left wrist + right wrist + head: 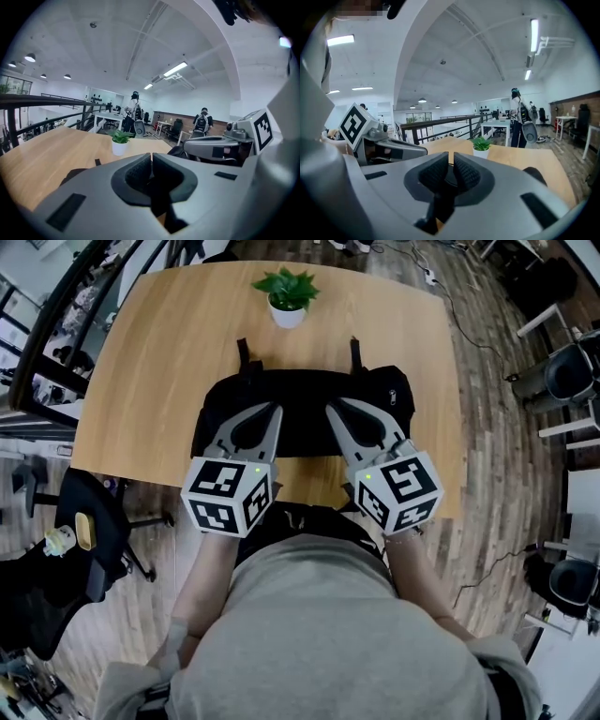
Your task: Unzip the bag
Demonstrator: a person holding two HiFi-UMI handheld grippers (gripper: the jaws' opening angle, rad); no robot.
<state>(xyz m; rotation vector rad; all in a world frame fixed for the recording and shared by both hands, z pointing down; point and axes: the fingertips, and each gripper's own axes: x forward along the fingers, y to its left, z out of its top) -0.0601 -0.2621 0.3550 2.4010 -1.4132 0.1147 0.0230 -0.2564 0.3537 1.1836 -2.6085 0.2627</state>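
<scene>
Bag: a black bag lies flat on the table, close to its near edge and straight ahead of the person. Two straps stick out from its far side toward the plant.
Left gripper: the left gripper reaches over the bag's left half. Its pads are pressed together at the tips, with nothing seen between them.
Right gripper: the right gripper reaches over the bag's right half. Its pads stand a narrow slit apart. Wood and a dark patch show through the slit, and the pads pinch nothing.
Bag, hidden parts: in the head view both grippers cover much of its top. In the gripper views only dark slivers of it show past the jaws.
Zip: no view shows it. The black surface gives no line to read, so whether it is open or closed cannot be told.
Contact: whether either tip touches the bag cannot be told. The head view looks down on the tips, and each gripper view is blocked by its own jaws.
Person: a grey-shirted torso fills the bottom of the head view and hides part of the table's near edge. The marker cubes cover the hands.
Surroundings: a dark chair stands left of the table, partly cut off by the frame. The people far off in the gripper views are too small to make out.
</scene>
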